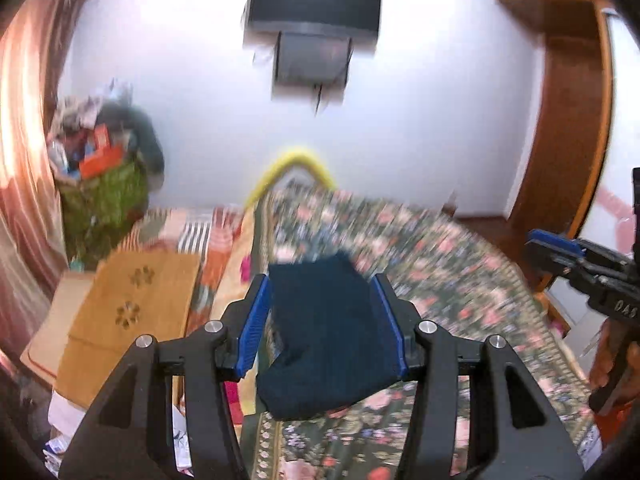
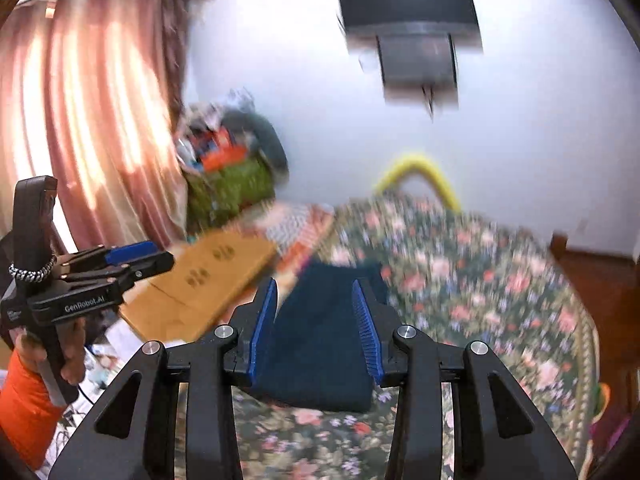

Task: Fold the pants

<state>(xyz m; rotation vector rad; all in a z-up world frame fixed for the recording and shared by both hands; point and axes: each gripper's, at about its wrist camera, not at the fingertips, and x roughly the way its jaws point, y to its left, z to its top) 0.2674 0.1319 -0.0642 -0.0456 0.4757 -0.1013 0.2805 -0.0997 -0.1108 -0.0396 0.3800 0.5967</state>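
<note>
Right wrist view: "GenRobot.AI" marks my left gripper; right gripper gapes empty above folded pants.

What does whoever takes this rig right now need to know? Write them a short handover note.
Left tongs: open, nothing between the pads, raised over the bed.
Right tongs: open, also empty, raised alongside.
Pants: dark navy, lying as a compact folded bundle on the floral bedspread, untouched by either tool.
Done: the pants look folded and released.
Left: probably nothing but a check. The frames are motion-blurred, so confirm that the edges line up and tidy any loose corner.
</note>
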